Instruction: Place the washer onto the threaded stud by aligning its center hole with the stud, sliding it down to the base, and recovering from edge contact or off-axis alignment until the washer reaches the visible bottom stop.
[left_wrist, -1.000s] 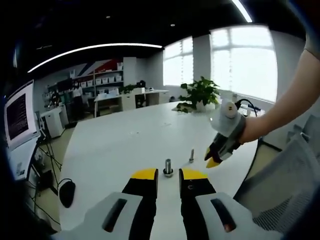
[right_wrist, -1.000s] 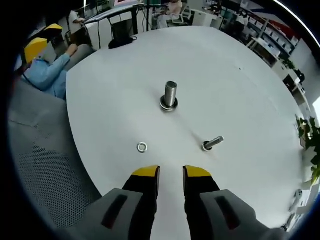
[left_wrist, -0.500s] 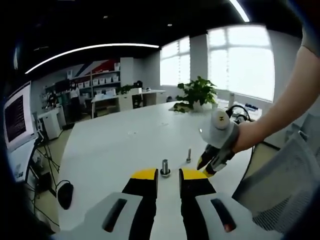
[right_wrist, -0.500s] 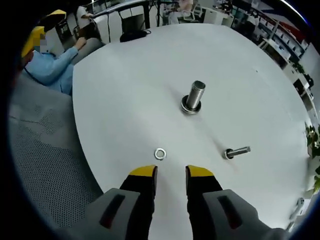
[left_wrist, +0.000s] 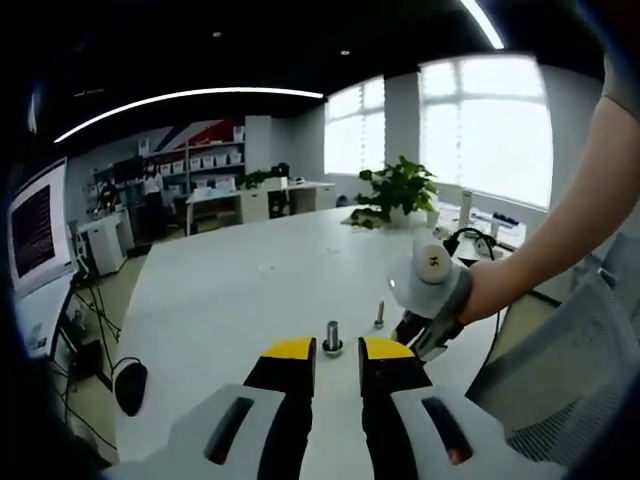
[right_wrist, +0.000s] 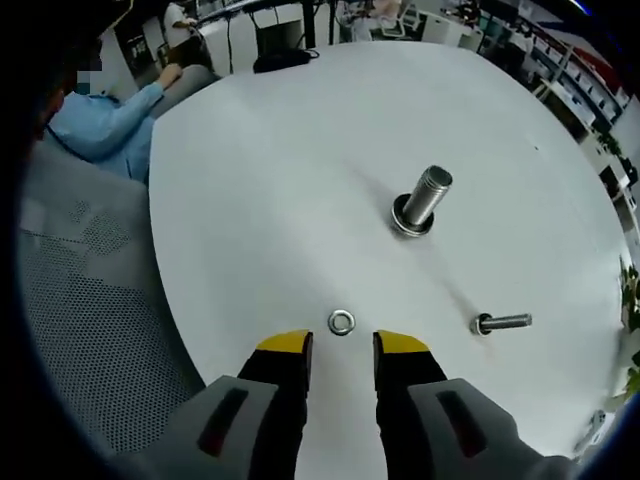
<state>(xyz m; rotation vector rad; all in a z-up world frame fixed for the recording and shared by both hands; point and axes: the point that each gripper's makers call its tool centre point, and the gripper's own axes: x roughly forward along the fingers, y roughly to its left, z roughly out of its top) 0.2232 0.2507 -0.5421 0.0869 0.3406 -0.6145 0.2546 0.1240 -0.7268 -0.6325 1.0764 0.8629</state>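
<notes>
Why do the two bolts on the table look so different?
The big stud is thick and stubby; the thin bolt is much slimmer. The big stud has a wide ring-like base; the thin bolt has just a small head. The big stud sits farther from the washer across the table. Both are silver metal, threaded, and stand upright.

I see a white round table (left_wrist: 230, 290) under me. Potted plant (left_wrist: 400, 187) sits at its far edge near bright windows (left_wrist: 485, 125). Monitor (left_wrist: 38, 232) at my left, computer mouse (left_wrist: 132, 386) on the floor-side ledge below it, exact surface unclear. Shelves with white boxes (left_wrist: 205, 160) along the back wall. Grey mesh chair (right_wrist: 95, 330) beside the table edge. Seated person in a blue sleeve (right_wrist: 110, 115) beyond it. Black cable (left_wrist: 480, 235) near the plant.
</notes>
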